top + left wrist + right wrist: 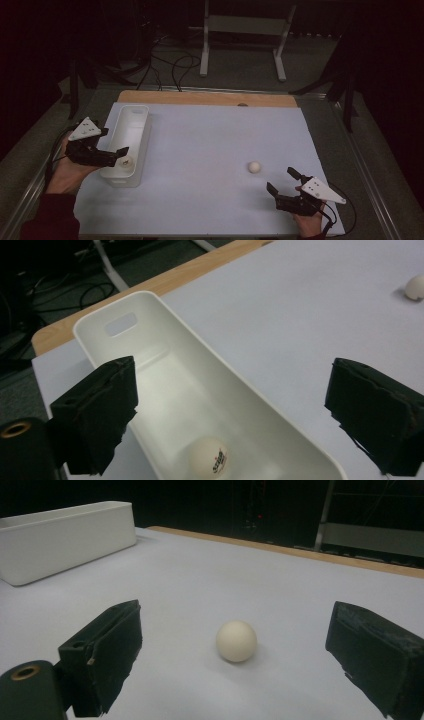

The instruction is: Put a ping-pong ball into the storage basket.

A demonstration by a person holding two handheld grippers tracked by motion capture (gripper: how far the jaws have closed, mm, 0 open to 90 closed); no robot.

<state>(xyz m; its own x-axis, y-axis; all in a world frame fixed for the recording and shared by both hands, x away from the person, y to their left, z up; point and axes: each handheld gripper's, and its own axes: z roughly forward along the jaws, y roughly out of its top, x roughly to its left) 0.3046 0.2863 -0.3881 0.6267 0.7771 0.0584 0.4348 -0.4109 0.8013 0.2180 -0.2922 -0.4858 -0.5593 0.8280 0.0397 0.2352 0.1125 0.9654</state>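
Observation:
A long white bin (pixel 134 121) stands on the left of the pale sheet. A white ping-pong ball with a red logo (pixel 209 456) lies in its near end (pixel 127 161). My left gripper (pixel 119 156) hangs open over that end, and its jaws straddle the bin (pixel 165 340) with nothing between them (pixel 232 390). A second plain white ball (pixel 254 166) rests on the sheet at centre right. My right gripper (pixel 280 179) is open just short of it. In the right gripper view this ball (pixel 236 640) sits ahead between the spread jaws (pixel 236 607), untouched.
A wooden board edge (pixel 207 97) runs along the back of the sheet. Beyond it are floor cables (pixel 170 65) and a white metal stand (pixel 245 25). Metal rails border the table (pixel 365 165). The bin (pixel 65 535) lies far left of the right gripper.

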